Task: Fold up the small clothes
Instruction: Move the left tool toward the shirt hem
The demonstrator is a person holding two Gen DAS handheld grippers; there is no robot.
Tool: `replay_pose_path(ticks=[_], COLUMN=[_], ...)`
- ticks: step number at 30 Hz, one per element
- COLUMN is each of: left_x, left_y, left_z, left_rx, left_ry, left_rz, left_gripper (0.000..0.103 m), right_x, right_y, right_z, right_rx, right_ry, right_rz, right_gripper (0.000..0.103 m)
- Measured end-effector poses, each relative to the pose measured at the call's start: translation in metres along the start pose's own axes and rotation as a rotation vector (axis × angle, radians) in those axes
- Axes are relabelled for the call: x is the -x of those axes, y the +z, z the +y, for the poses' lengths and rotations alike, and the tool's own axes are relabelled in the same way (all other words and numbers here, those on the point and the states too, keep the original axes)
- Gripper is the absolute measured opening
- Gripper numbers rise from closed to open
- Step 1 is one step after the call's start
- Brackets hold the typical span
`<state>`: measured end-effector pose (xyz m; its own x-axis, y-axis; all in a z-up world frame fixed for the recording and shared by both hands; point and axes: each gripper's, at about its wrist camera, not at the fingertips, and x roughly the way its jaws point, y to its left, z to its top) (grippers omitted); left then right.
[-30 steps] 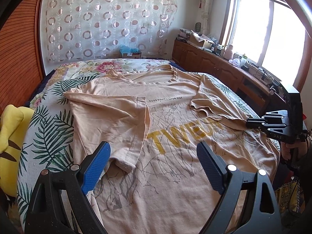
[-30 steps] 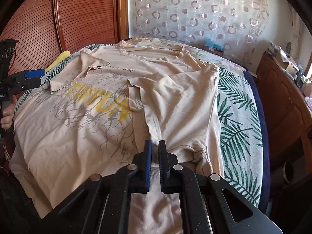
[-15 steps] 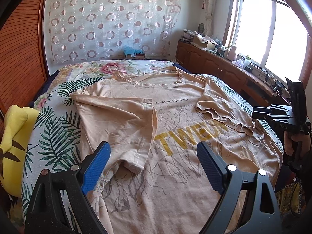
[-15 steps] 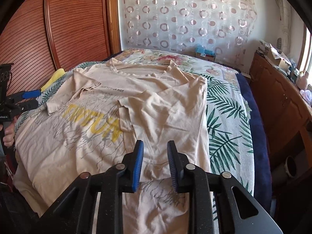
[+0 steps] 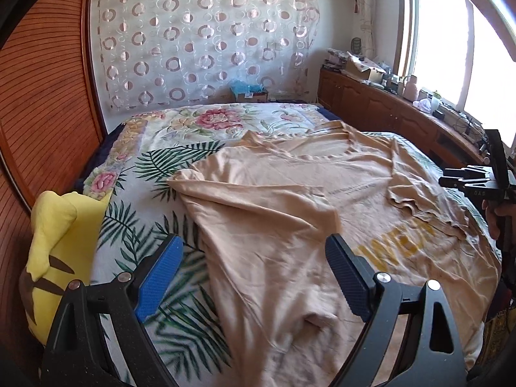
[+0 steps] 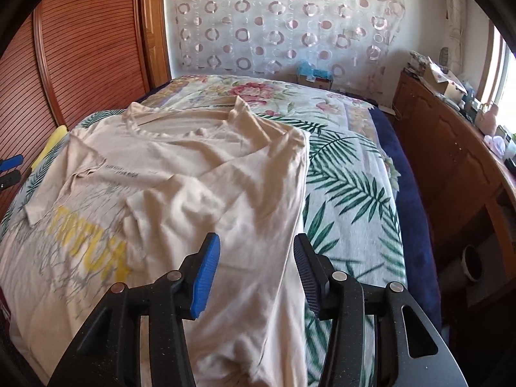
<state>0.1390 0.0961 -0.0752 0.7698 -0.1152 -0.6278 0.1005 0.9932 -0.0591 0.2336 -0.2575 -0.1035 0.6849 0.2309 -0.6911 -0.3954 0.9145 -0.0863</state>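
Observation:
A beige T-shirt [image 5: 290,213] with yellow lettering lies front up on the bed, both sleeves folded inward over its chest. It also shows in the right wrist view [image 6: 206,193]. My left gripper [image 5: 254,274] is open and empty, above the shirt's left edge. My right gripper [image 6: 256,274] is open and empty, above the shirt's right side near its hem. The right gripper also shows at the right edge of the left wrist view [image 5: 464,180]. The left gripper's tips show at the left edge of the right wrist view [image 6: 9,169].
The bed has a floral and palm-leaf sheet [image 5: 151,225]. A yellow plush cushion [image 5: 54,242] lies at the left bed edge. A wooden sliding wardrobe [image 6: 74,51] stands left, a cluttered wooden counter [image 6: 458,135] right, under the window.
My right gripper opened, let go of the shirt's folded side and drew back. My left gripper stayed open and shifted left toward the shirt's left edge.

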Motion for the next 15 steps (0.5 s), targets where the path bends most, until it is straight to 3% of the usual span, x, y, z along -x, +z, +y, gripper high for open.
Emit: replay_pose_path(ticks=[7,11,15], left_x=[-0.048,-0.075,-0.099], left_y=[0.018,0.025,0.029], left_z=[0.036,0.052,0.066], left_rx=[0.016,0.054,0.096], left_ry=[0.036,0.019,0.017], left_rz=[0.071,0.123,0.169], left_gripper=[0.078,0.059,0.049], right_x=[-0.041,-0.059,-0.075], right_y=[0.029,0.037,0.044], right_z=[-0.013,-0.019,-0.03], right_rx=[-0.026,-0.063,-0.117], right_ry=[-0.025,-0.007,-0.008], right_rz=[0.046,0.069,0.081], right_gripper=[0.049,0.049,0.049])
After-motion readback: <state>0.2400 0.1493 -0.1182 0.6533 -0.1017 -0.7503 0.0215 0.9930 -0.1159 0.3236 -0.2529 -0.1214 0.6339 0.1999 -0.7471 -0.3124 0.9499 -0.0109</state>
